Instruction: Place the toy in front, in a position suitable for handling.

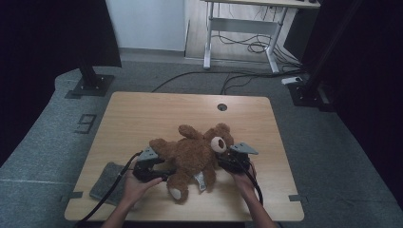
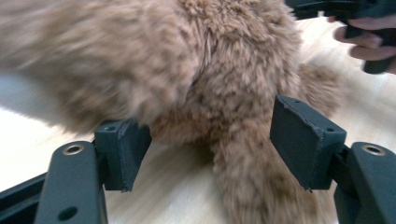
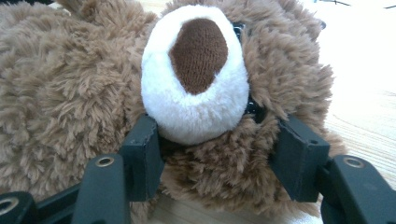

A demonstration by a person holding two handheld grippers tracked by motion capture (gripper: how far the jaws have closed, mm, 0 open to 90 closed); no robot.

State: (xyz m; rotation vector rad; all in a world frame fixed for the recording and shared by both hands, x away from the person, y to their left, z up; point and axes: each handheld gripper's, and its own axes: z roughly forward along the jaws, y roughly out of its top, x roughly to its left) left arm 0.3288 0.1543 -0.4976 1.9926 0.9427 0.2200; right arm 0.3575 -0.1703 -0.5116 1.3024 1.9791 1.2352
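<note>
Bear (image 1: 192,156) lies on the table (image 1: 142,114). Right gripper (image 3: 212,154) clamps its head below the muzzle. Left gripper (image 2: 210,140) stands open around a limb, pads not pressing.

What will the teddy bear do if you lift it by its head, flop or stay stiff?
The teddy bear would probably flop: its plush limbs already sprawl loosely across the table. It likely weighs little for its size, being soft fur and stuffing. It seems unlikely to slip, since the shaggy pile should give the fingers something to catch on.
</note>
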